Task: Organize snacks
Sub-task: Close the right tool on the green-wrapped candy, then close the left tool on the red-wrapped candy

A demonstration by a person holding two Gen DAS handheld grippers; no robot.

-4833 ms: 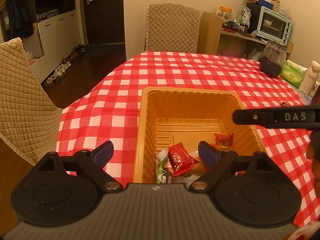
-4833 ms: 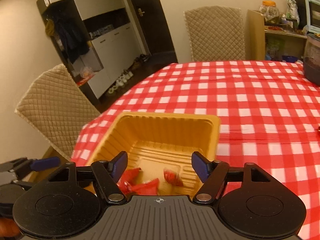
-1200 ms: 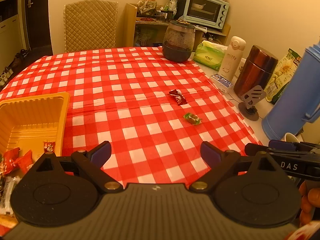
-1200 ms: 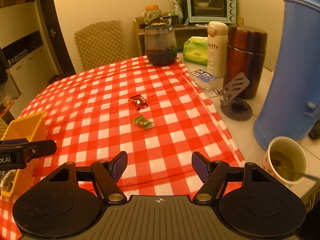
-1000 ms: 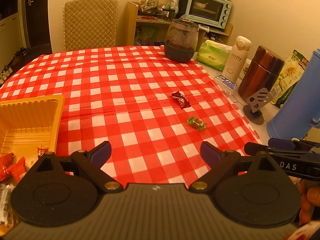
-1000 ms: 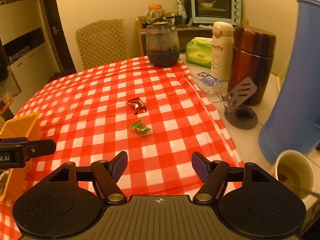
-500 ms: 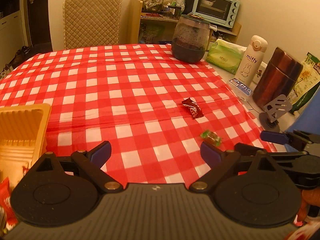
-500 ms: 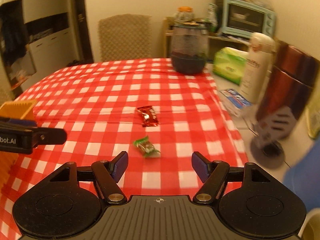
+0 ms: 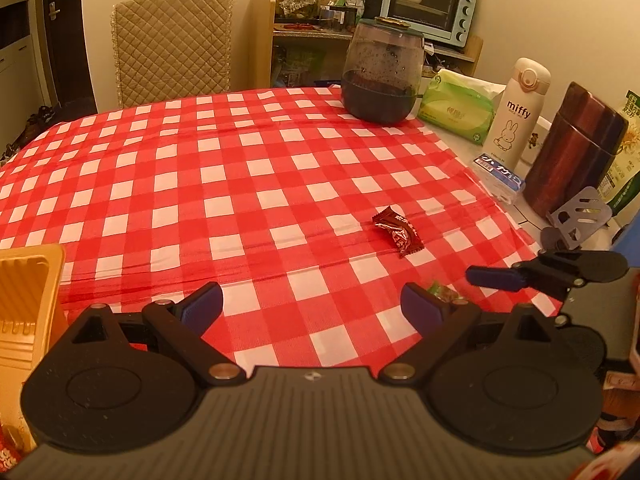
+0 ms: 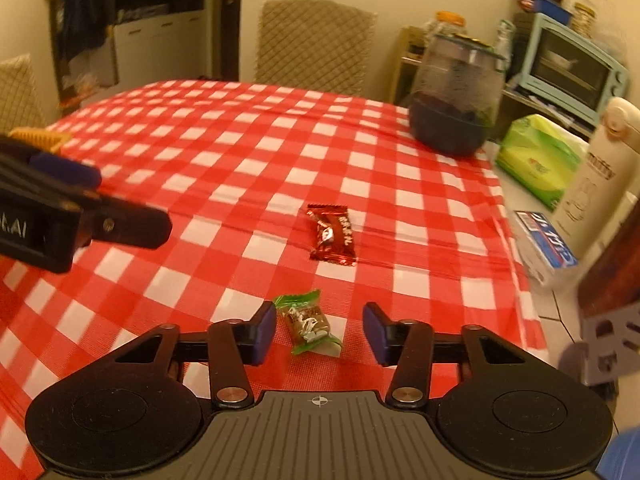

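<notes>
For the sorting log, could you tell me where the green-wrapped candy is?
In the right wrist view the green-wrapped candy lies on the checked tablecloth between the right gripper's closing jaws, just nearer than the red-wrapped candy.

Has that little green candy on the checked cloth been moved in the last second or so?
No. The green candy lies just below the red candy, same spacing as before; only the right gripper has come up around it, jaws closing.

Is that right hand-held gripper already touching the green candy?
Apart. The right wrist view shows the green candy between the closing fingers of the right hand-held gripper, with checked cloth visible on both sides of it.
</notes>
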